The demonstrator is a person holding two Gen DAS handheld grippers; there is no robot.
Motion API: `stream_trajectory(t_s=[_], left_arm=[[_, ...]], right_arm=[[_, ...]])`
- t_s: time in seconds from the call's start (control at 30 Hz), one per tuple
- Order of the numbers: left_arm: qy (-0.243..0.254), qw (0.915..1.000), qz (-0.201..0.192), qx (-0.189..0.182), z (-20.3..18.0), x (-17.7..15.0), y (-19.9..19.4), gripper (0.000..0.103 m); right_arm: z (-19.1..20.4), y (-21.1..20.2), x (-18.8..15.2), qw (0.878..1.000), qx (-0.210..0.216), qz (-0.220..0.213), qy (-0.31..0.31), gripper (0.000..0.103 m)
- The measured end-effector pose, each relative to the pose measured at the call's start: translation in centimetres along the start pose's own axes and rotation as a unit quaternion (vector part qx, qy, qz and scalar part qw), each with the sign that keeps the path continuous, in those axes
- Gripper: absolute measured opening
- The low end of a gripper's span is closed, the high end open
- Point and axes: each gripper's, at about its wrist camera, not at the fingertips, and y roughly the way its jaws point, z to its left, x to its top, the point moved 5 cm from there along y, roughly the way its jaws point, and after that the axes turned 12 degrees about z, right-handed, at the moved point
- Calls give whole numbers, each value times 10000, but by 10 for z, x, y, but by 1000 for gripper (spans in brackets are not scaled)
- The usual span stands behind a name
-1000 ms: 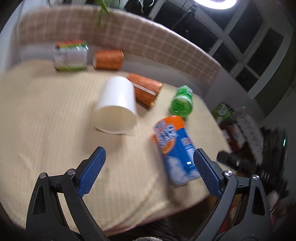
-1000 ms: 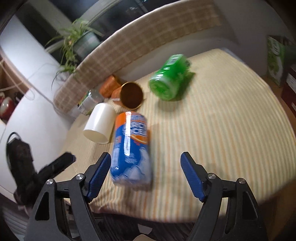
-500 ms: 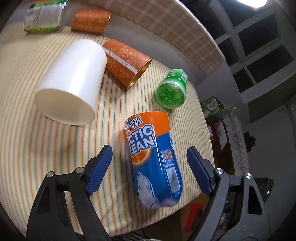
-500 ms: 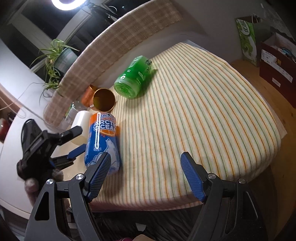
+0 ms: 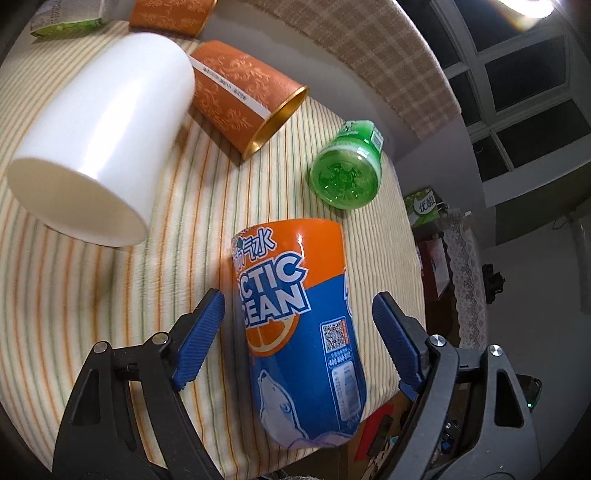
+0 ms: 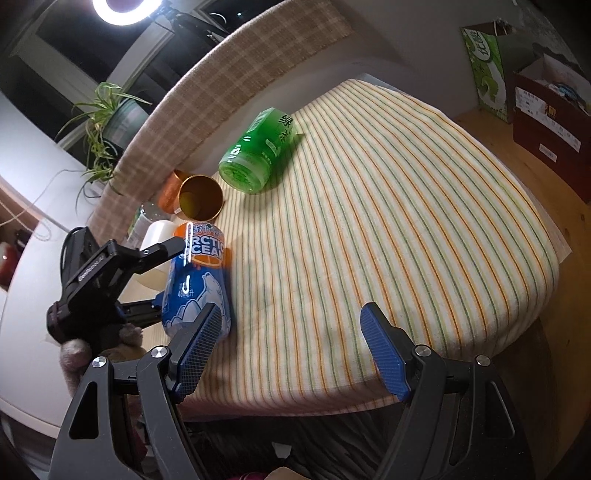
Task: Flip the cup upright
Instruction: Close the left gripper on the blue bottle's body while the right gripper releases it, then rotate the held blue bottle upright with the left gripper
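Observation:
A blue and orange "Arctic Ocean" cup (image 5: pixel 299 317) lies on its side on the striped tablecloth, near the table's edge. My left gripper (image 5: pixel 295 314) is open with its blue fingers on either side of the cup, not touching it. The cup also shows in the right wrist view (image 6: pixel 199 280), with the left gripper (image 6: pixel 155 273) around it. My right gripper (image 6: pixel 291 332) is open and empty, low over the near edge of the table, to the right of the cup.
A white cup (image 5: pixel 99 144), an orange tin (image 5: pixel 243 96) and a green bottle (image 5: pixel 345 171) lie on their sides behind the blue cup. Another orange tin (image 5: pixel 170 16) and a green packet (image 5: pixel 66 18) lie at the back. Boxes (image 6: pixel 546 96) stand beside the table.
My left gripper has come forward and down, so its fingers now straddle the blue and orange cup. My right gripper has stayed back over the table's near edge.

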Motion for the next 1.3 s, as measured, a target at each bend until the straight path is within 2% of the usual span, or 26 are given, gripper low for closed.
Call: stream_trajectory(t_s=[0.2, 0.27, 0.47, 0.7, 1.0, 1.3], left_arm=[[-18, 10000, 73, 18, 2, 0, 11, 76], [21, 10000, 77, 18, 2, 0, 11, 69], [114, 9999, -49, 113, -1, 0, 6, 66], [607, 9964, -427, 403, -18, -4, -12, 65], [1242, 9798, -1197, 1008, -36, -14, -45, 63], [1704, 9567, -1705, 1634, -46, -16, -56, 62]], right_arm=[[-2, -3, 0, 10000, -51, -60, -13, 78], [-2, -3, 0, 9999, -85, -71, -10, 78], [-2, 2, -1, 10000, -91, -9, -10, 78], [3, 4, 0, 9999, -116, 7, -83, 78], [9, 5, 2, 9998, -146, -19, -127, 78], [12, 3, 1, 9998, -154, -54, -148, 78]])
